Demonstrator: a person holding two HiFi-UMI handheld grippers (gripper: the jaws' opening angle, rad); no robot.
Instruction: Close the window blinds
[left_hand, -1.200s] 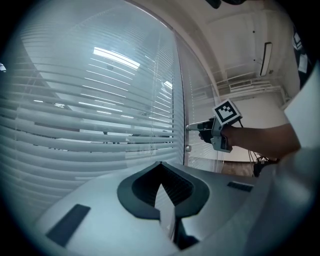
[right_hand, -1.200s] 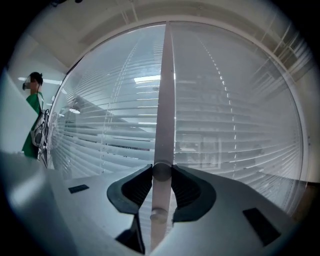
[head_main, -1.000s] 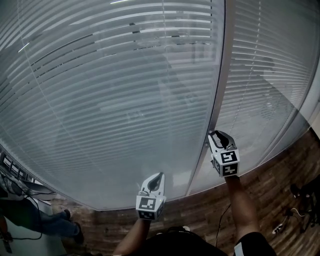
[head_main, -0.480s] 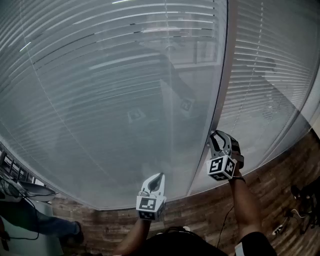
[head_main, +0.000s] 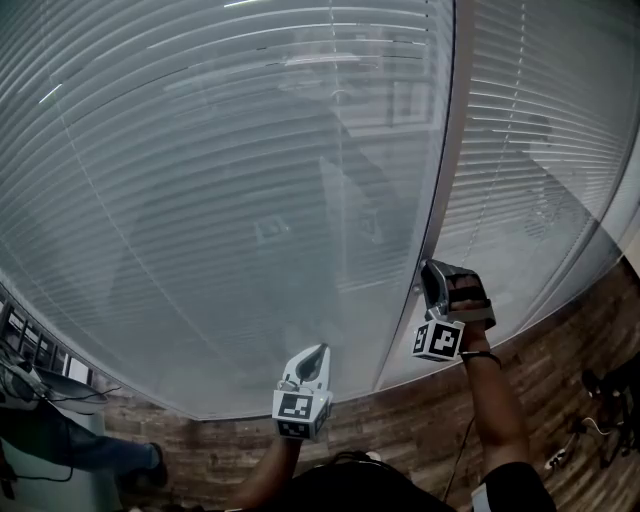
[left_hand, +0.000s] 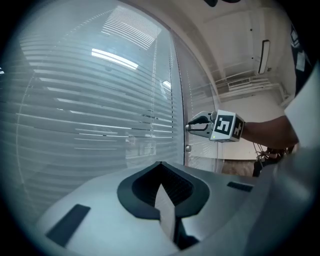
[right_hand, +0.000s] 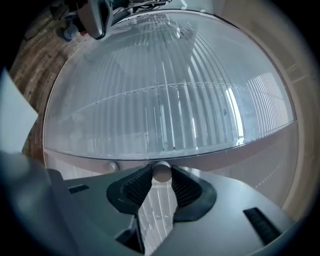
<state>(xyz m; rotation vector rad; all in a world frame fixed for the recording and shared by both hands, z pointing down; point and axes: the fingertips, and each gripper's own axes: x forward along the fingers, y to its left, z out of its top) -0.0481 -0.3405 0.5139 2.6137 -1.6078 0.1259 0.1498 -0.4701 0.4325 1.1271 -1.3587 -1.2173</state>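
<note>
At four o'clock the right claw (head_main: 433, 270) clamps a round knob (right_hand: 161, 172) on the window frame (head_main: 446, 150); at six, the left claw (head_main: 317, 353) is closed, empty.

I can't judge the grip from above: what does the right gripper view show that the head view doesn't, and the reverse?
Only the right gripper view shows the right tongs pinching a small round knob on the window frame. Only the head view shows the marker cube and the forearm behind those tongs. Both show the slatted blinds behind glass and the wooden floor.
</note>
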